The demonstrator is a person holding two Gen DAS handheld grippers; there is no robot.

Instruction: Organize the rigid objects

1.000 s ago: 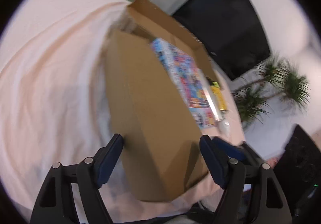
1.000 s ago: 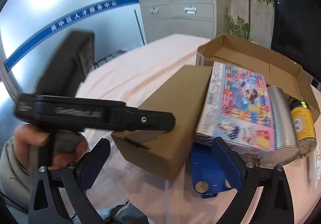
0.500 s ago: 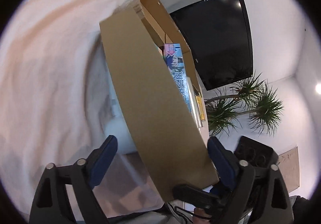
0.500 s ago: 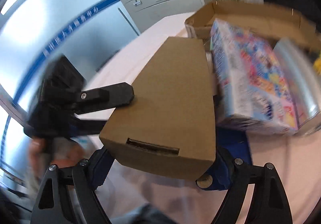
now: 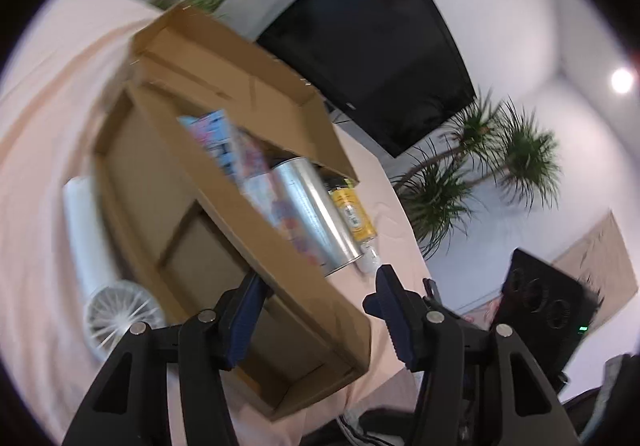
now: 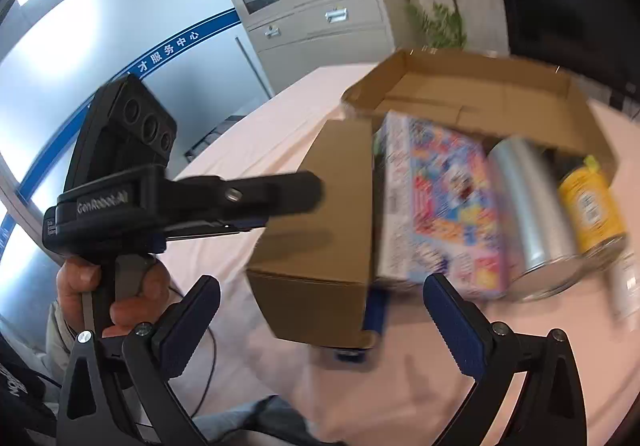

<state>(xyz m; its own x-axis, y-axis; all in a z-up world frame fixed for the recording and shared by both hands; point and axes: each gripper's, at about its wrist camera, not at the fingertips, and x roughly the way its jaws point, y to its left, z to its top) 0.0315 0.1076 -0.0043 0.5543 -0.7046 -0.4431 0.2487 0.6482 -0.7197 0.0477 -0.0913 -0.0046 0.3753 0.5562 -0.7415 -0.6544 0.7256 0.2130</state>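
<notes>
A brown cardboard box lid [image 5: 256, 230] is tipped up on its edge, its hollow inside facing the left wrist view; it shows as a plain brown box [image 6: 332, 214] in the right wrist view. My left gripper [image 5: 316, 310] is shut on the lid's long side wall. Behind the lid, in the open box [image 6: 480, 86], lie a colourful game box [image 6: 444, 202], a silver can [image 6: 532, 202] and a yellow bottle [image 6: 592, 210]. My right gripper [image 6: 320, 326] is open and empty, just in front of the lid.
A white handheld fan [image 5: 104, 286] lies on the pink tablecloth [image 5: 36, 206] left of the lid. A blue object [image 6: 376, 314] sits under the game box. A black screen [image 5: 380, 58] and plants [image 5: 480, 166] stand behind the table.
The lid has been tilted up from flat onto its edge, showing its hollow inside and the white fan beneath. My left gripper closed on the lid's wall. My right gripper backed off slightly.
</notes>
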